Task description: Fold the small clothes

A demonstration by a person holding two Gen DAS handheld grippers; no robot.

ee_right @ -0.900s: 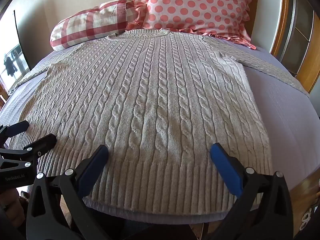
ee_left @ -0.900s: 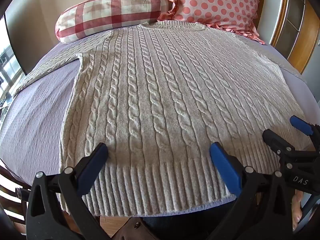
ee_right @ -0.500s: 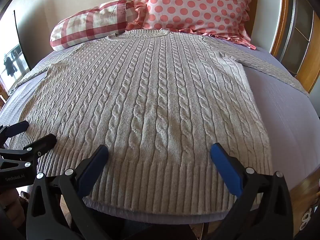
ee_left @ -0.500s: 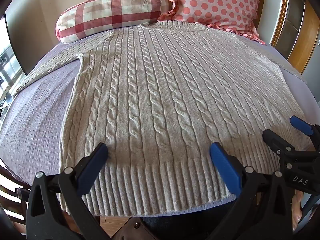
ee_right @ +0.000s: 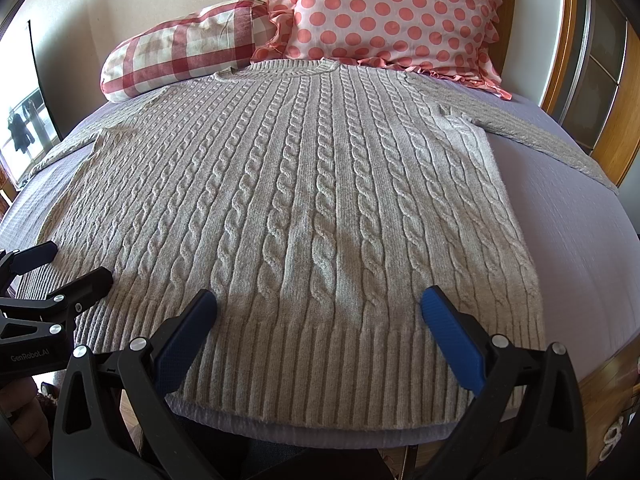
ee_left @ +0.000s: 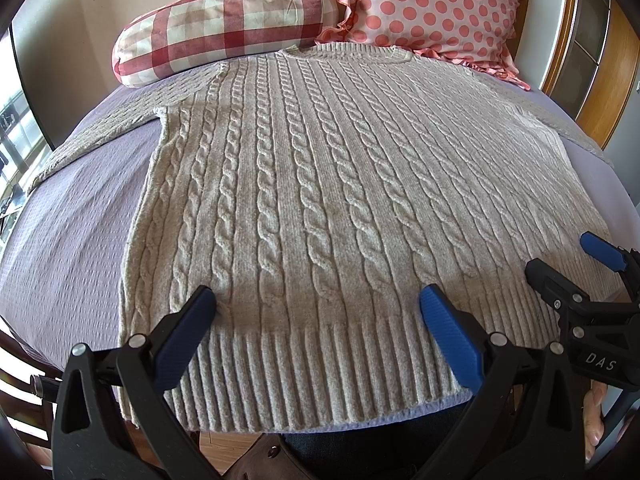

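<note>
Sweater [ee_left: 320, 184] in pale cable knit lies spread flat, front up, across a lilac bed cover [ee_left: 80, 216] — collar at the far end against a checked bolster [ee_left: 224, 28] and a polka-dot pillow [ee_left: 436, 4], ribbed hem [ee_left: 320, 372] at the near edge, both sleeves splayed out to left and right. No fold shows yet, so the step in hand looks like the first grip at the hem. Left gripper [ee_left: 316, 300] hangs over the hem's left-of-centre stretch, its blue-padded jaws wide apart and holding nothing; right gripper [ee_right: 318, 300] hangs over the right part, jaws likewise wide apart and empty. Doing this well probably means shifting each gripper outward toward its own hem corner, pinching both layers of ribbing squarely, then lifting the two sides evenly — thick knit tends to sag and drag, and an uneven lift would likely skew the fold line
</note>
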